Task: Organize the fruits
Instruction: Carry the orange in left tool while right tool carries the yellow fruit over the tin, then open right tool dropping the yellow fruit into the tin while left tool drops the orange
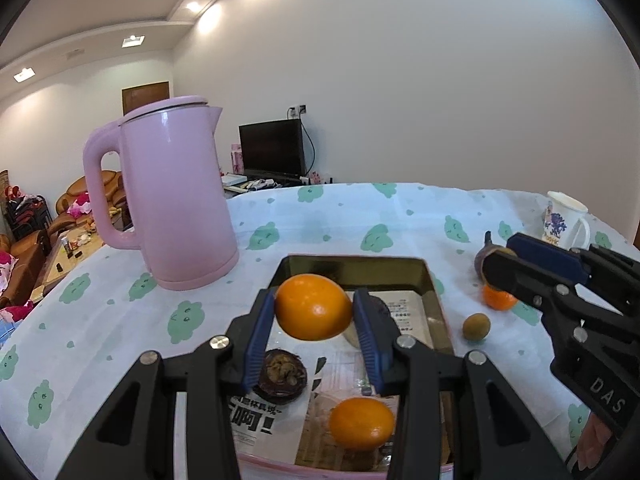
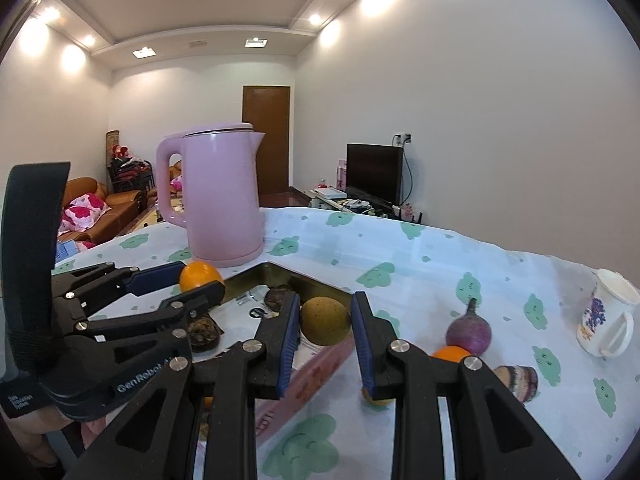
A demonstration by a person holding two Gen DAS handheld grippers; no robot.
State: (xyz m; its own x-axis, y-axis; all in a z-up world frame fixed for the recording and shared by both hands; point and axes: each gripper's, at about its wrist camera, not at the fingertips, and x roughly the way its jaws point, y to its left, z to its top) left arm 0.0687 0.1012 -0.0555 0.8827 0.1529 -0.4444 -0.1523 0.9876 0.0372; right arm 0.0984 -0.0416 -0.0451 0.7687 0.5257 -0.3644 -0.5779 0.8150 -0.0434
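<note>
My left gripper (image 1: 314,322) is shut on an orange (image 1: 313,306) and holds it above the pink-rimmed tray (image 1: 438,312). In the tray lie another orange (image 1: 361,423) and a dark mangosteen (image 1: 282,376). My right gripper (image 2: 326,332) is shut on a yellow-brown round fruit (image 2: 325,321) over the tray's right edge (image 2: 316,364). On the cloth to the right lie a purple fruit (image 2: 469,330), a small orange (image 2: 450,354) and a cut dark fruit (image 2: 516,378). The left gripper with its orange (image 2: 201,276) shows at left in the right wrist view.
A pink kettle (image 1: 176,196) stands on the table behind the tray's left corner. A white flowered mug (image 2: 606,318) stands at the far right. A small brown fruit (image 1: 476,326) lies on the cloth beside the tray. The table edge curves at the back.
</note>
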